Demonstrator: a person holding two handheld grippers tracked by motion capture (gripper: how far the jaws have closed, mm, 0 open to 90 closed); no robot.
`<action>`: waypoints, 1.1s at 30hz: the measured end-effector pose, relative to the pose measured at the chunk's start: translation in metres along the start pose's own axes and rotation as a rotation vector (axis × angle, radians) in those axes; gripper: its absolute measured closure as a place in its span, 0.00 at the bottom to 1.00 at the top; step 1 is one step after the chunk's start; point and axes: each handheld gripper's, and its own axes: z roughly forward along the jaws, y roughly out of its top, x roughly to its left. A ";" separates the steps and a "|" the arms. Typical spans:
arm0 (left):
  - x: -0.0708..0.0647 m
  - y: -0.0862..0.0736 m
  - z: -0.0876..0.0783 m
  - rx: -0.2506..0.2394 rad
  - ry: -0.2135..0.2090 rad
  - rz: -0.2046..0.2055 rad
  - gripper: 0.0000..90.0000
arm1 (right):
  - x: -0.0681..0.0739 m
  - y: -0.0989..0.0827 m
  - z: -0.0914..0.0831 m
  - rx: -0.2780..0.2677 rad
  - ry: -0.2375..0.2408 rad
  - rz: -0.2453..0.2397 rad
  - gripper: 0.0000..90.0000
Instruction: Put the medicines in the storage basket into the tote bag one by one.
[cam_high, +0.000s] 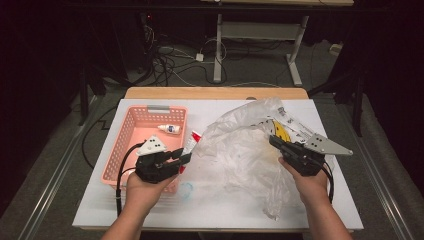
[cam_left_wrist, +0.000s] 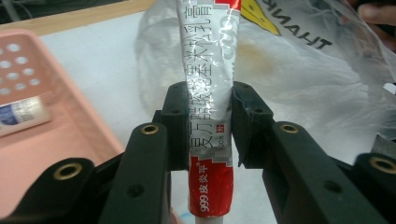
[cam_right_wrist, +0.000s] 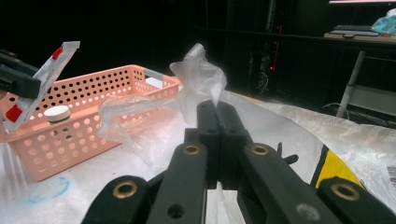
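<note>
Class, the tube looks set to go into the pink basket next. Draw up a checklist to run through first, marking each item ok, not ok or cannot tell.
1. Left gripper clamps the tube: ok.
2. Tube clear of the bag: ok.
3. Right gripper pinches the bag's film: ok.
4. Basket has bare floor free beside the bottle: ok.
5. Tube over the basket: not ok, it sits just outside the rim.
6. Tube's cap on: cannot tell.

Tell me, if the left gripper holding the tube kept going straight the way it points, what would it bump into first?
Probably the crinkly plastic bag. The left gripper, shut on the tube, aims past the pink basket toward the bag, though how far off it lies is hard to judge.
</note>
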 end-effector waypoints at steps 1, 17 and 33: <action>-0.003 0.000 0.002 0.002 -0.007 0.005 0.76 | 0.000 0.000 0.000 -0.001 0.001 -0.001 1.00; -0.035 0.002 0.046 0.039 -0.089 0.043 0.76 | 0.001 0.002 -0.001 -0.009 0.003 -0.003 1.00; -0.049 0.007 0.088 0.058 -0.113 0.060 0.76 | 0.003 0.004 -0.002 -0.018 0.009 0.000 1.00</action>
